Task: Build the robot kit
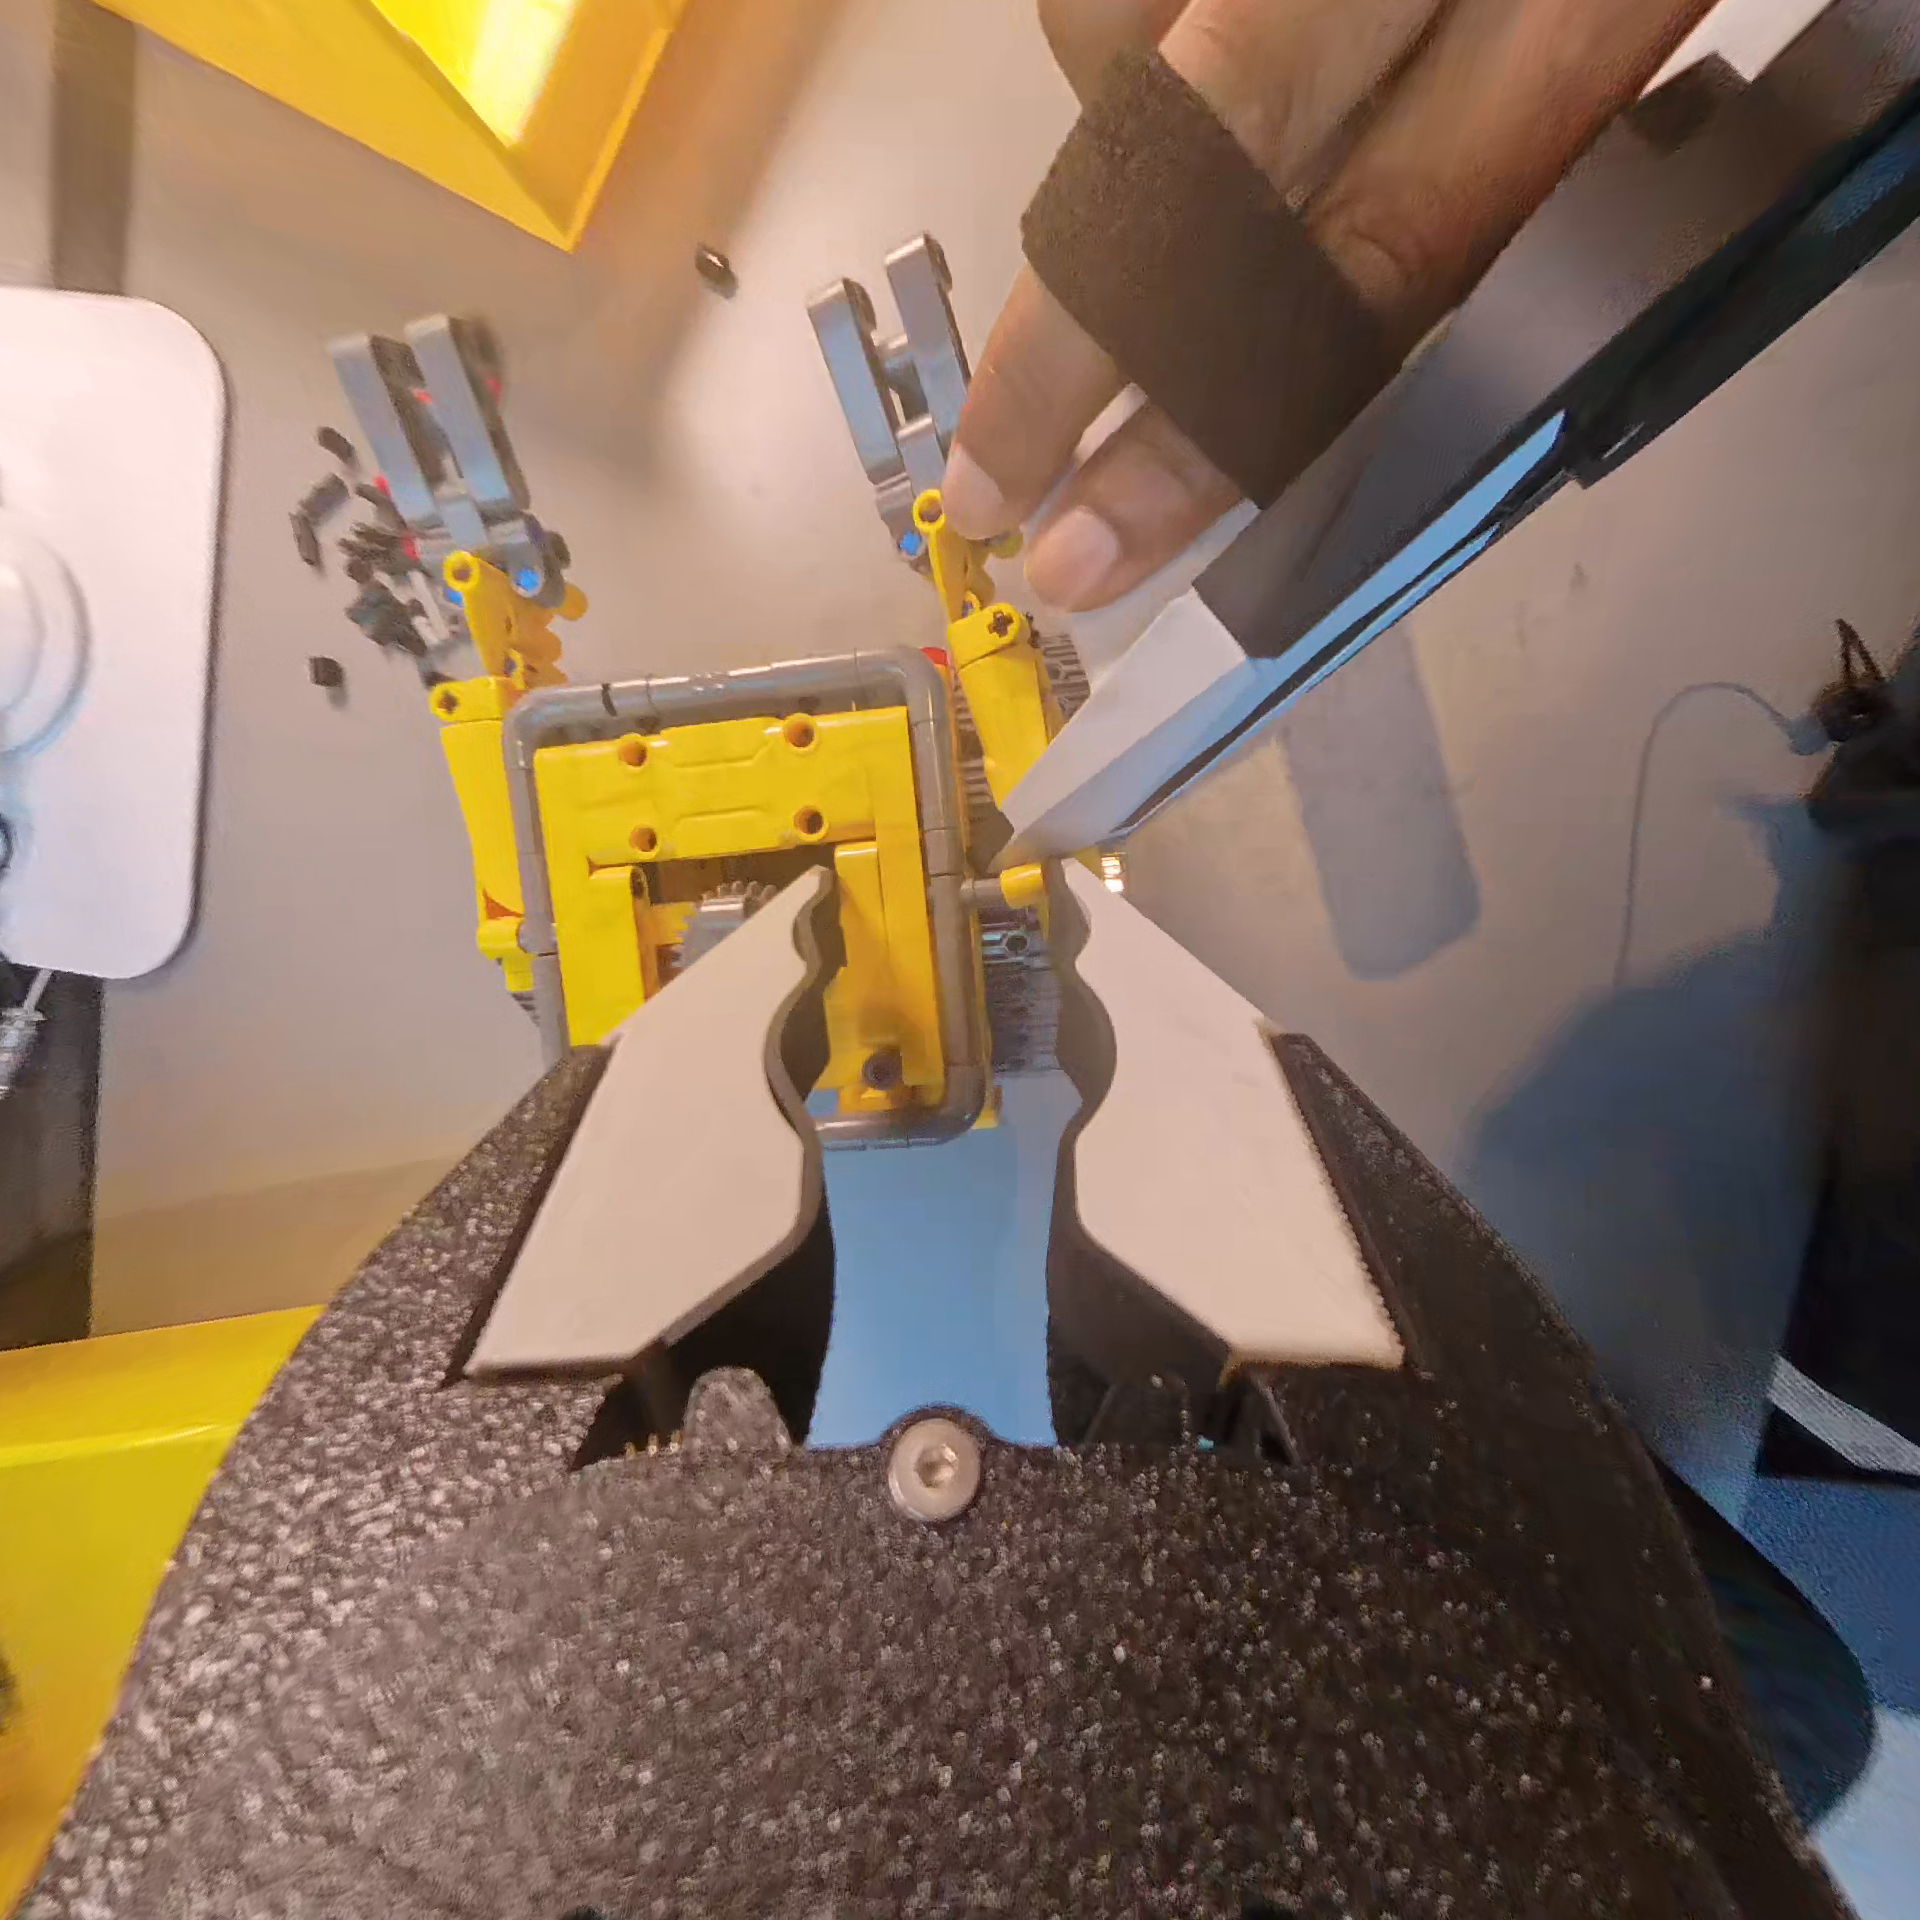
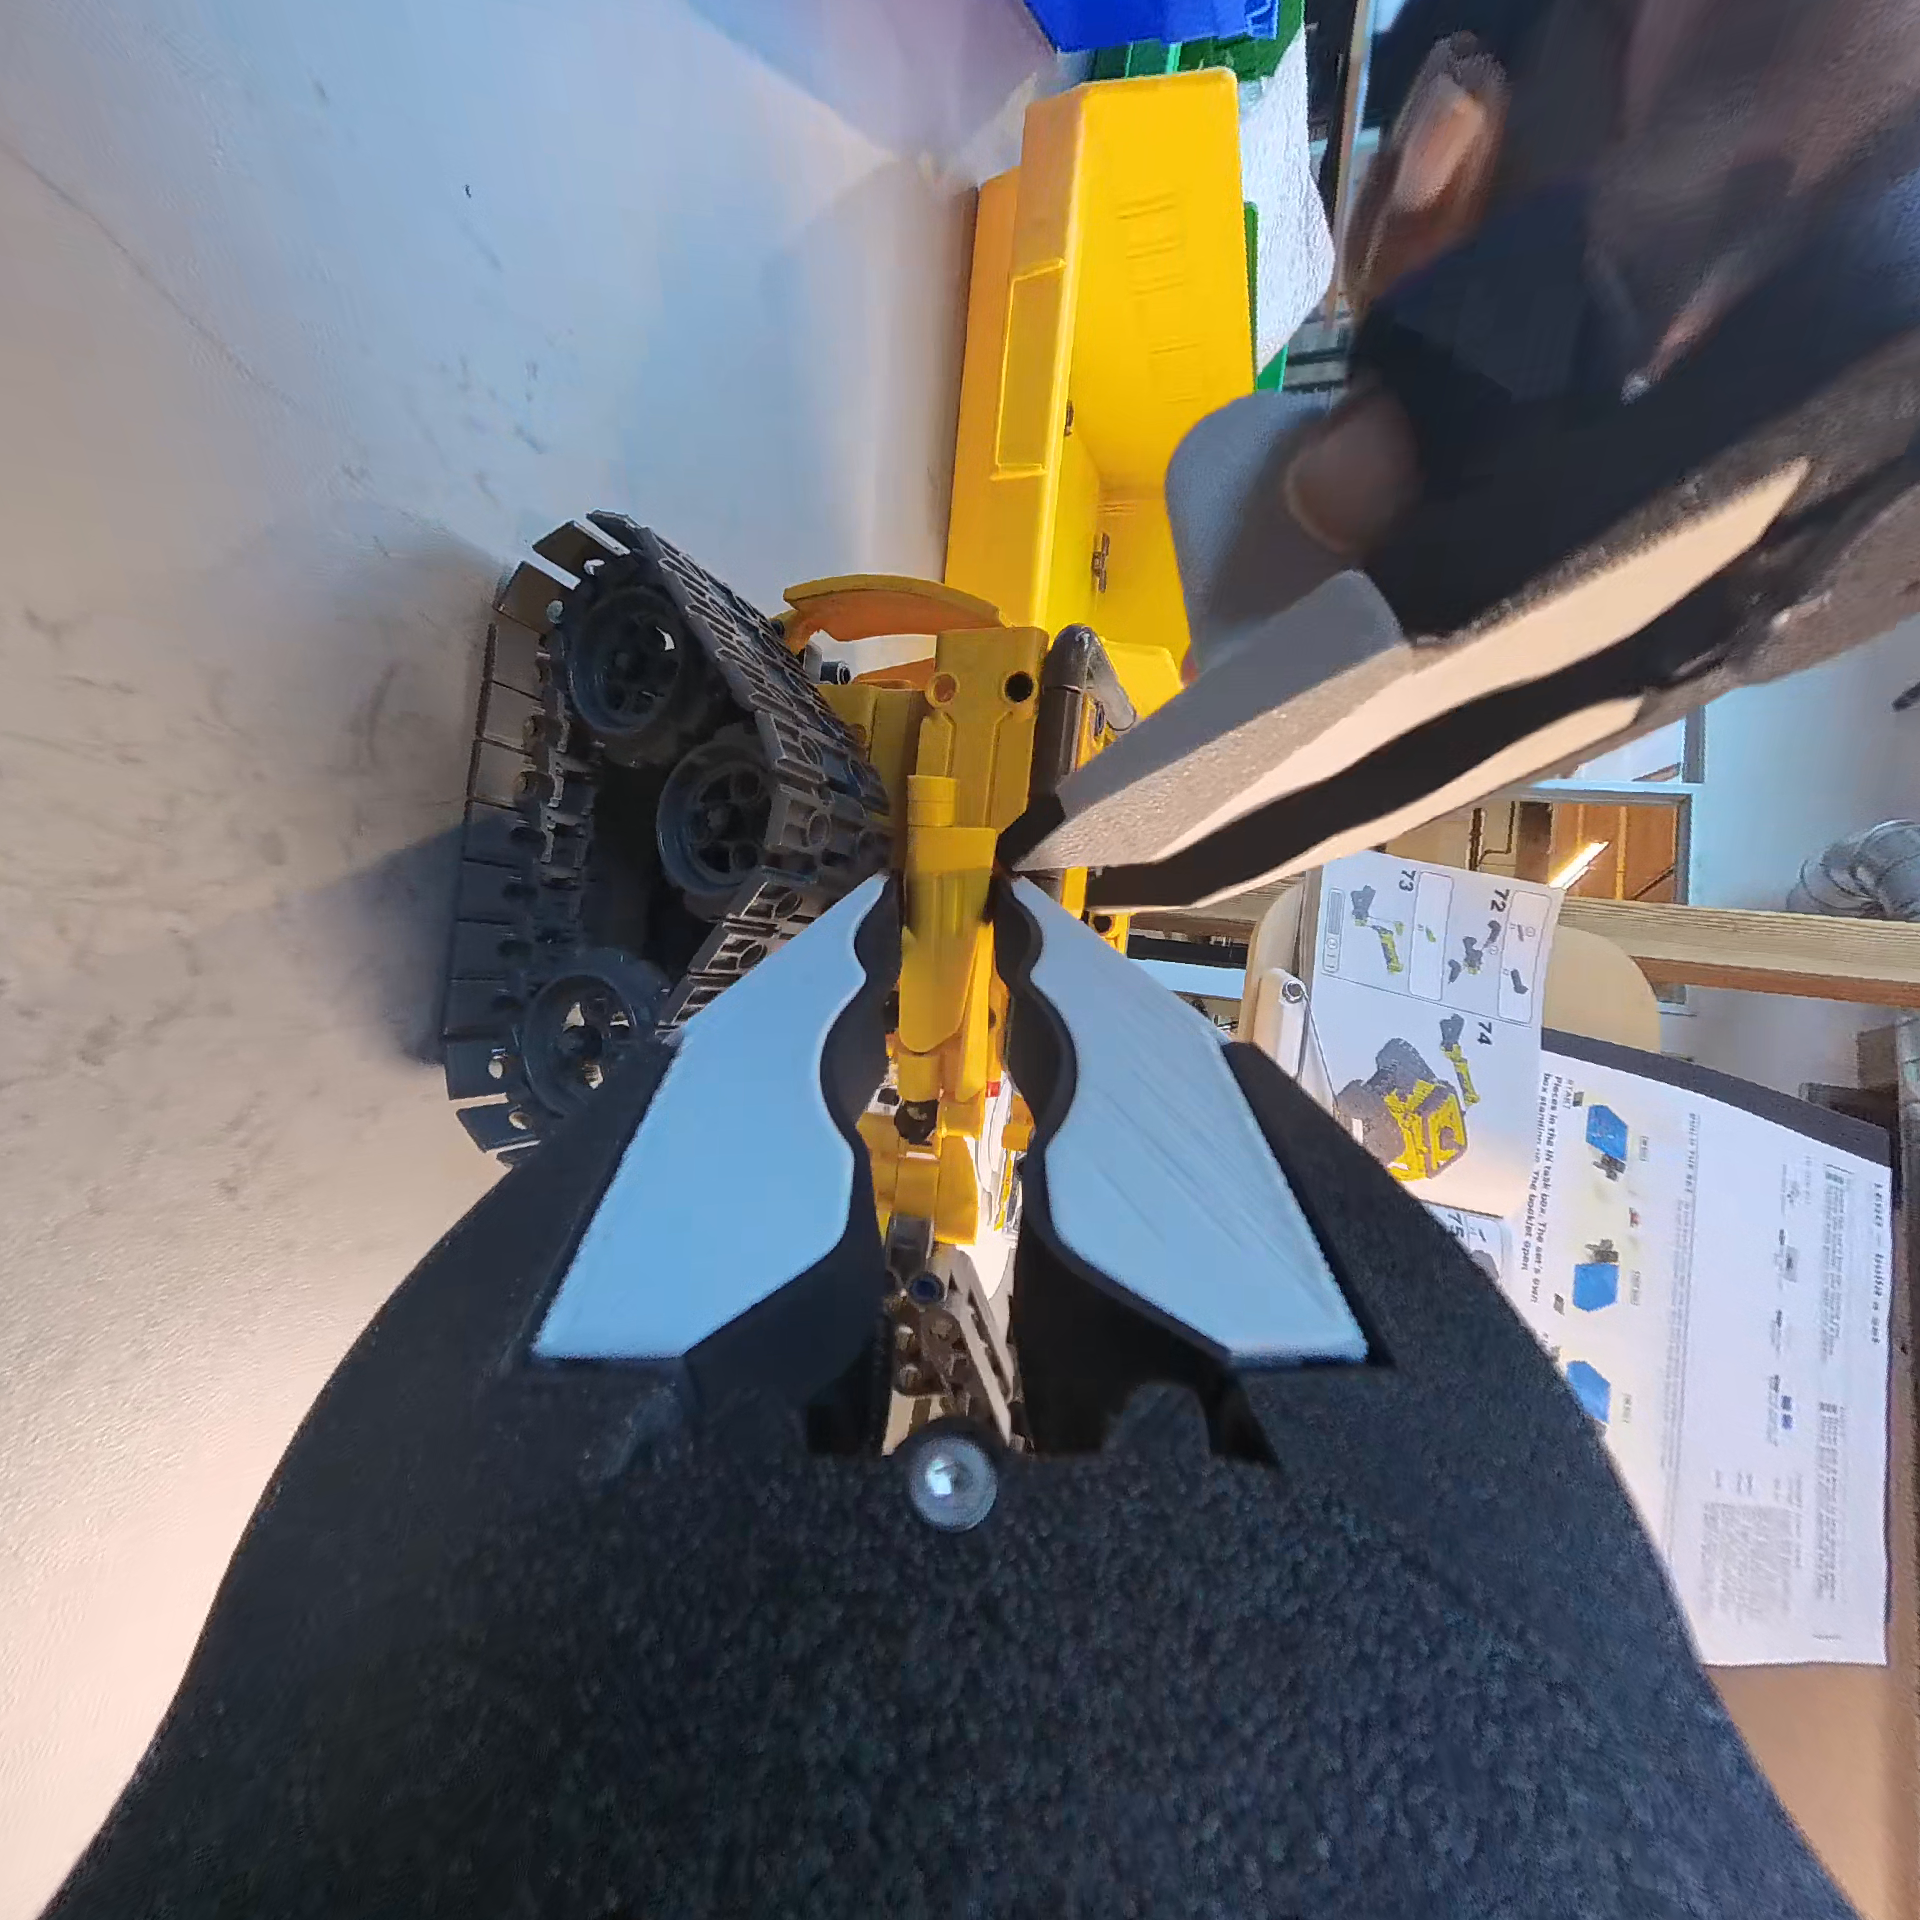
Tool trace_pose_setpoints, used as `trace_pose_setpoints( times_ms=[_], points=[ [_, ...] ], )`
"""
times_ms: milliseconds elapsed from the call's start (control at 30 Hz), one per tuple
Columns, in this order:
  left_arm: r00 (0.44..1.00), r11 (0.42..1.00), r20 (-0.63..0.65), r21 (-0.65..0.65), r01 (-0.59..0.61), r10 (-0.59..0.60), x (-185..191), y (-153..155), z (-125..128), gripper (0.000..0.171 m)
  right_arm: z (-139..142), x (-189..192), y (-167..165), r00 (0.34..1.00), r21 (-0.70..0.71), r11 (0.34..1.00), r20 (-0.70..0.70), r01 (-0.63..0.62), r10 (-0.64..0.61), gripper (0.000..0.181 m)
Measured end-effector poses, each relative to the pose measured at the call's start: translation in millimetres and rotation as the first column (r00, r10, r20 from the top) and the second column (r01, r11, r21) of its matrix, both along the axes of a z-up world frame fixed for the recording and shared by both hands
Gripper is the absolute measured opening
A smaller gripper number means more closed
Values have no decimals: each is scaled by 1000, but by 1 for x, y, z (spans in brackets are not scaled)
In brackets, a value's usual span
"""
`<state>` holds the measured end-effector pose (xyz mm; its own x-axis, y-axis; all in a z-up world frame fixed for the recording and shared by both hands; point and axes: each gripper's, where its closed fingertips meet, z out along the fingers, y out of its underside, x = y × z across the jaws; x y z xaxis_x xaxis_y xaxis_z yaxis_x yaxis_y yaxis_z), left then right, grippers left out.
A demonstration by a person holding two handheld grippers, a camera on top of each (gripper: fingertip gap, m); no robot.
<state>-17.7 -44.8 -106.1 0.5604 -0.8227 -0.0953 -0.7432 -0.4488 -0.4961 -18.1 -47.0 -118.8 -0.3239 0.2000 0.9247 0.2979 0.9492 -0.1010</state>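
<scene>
Both tools pinch a yellow brick-built tracked vehicle on the pale worktop (image 1: 727,343).

Left wrist view: the left tool (image 1: 940,883) clamps the vehicle (image 1: 727,790) at its grey-framed cab. Right wrist view: the right tool (image 2: 945,894) squeezes its yellow arm (image 2: 951,914). Light, rigid, likely to pop apart; grip solid frame, not 2 linkages.

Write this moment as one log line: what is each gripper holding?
left gripper: shut on model, cab side | right gripper: shut on model, yellow part | loose pieces: beside model
</scene>
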Motion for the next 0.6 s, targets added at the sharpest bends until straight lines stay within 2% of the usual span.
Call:
trace_pose_setpoints(
  times_ms=[133,233,433,600],
  points=[
    [999,992,-36,-127,-10,5,-2,-2,-3,41,0,-2,-1,1000,-7,1000,-2,6,-6,16],
    [999,986,-53,-168,-21,12,-2,-2,-3,41,0,-3,-1,1000,-21,1000,-9,13,-13,16],
    [997,989,-72,-147,30,-41,-3,-2,-4,39,0,-5,-2,1000,-45,999,-19,23,-24,16],
    [998,992,-35,-114,54,-58,-4,-2,-4,38,-1,-6,-4,997,-27,998,-45,54,-55,16]
  ],
)
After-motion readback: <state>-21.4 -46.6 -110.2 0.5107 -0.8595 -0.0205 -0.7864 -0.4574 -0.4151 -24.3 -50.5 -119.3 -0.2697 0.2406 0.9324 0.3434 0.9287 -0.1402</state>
